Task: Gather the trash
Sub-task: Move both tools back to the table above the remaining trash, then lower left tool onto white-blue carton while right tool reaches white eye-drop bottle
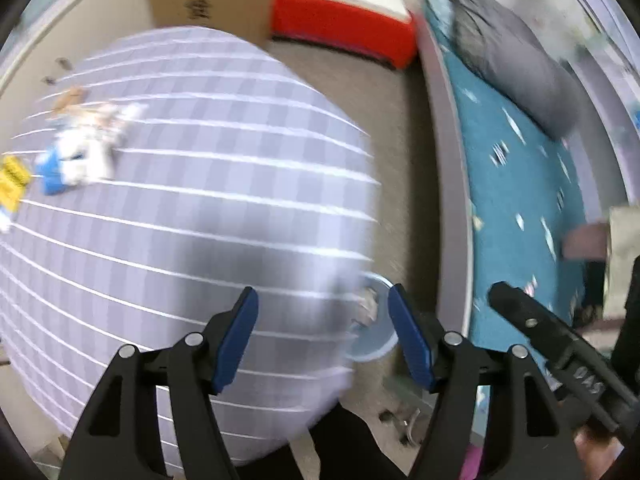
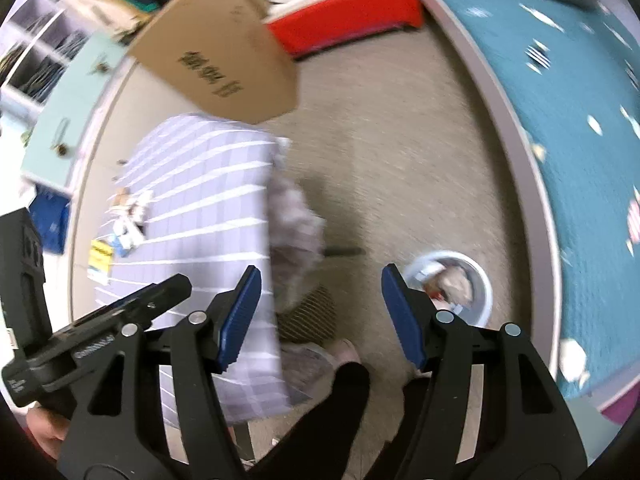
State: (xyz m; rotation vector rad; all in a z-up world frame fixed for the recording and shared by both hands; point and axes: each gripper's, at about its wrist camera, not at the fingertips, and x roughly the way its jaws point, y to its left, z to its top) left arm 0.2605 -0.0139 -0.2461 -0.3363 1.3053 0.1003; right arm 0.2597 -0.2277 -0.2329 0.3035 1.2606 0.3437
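A heap of trash (image 1: pixel 82 148) in white, blue and tan wrappers lies on a table with a lilac checked cloth (image 1: pixel 192 208), far left in the left wrist view; a yellow packet (image 1: pixel 12 184) lies beside it. In the right wrist view the same trash (image 2: pixel 128 220) and yellow packet (image 2: pixel 100 258) sit at the left. A small white bin (image 2: pixel 456 284) with crumpled waste stands on the carpet; the bin (image 1: pixel 374 320) peeks past the table edge. My left gripper (image 1: pixel 323 308) is open and empty above the table's near corner. My right gripper (image 2: pixel 321 286) is open, empty, above the floor.
A cardboard box (image 2: pixel 216 52) and a red-and-white box (image 1: pixel 344 20) stand at the back. A bed with a teal cover (image 1: pixel 532 184) and a grey pillow (image 1: pixel 508 52) runs along the right. A person's dark-clothed leg (image 2: pixel 320 420) is below. Beige carpet (image 2: pixel 400 152) lies between table and bed.
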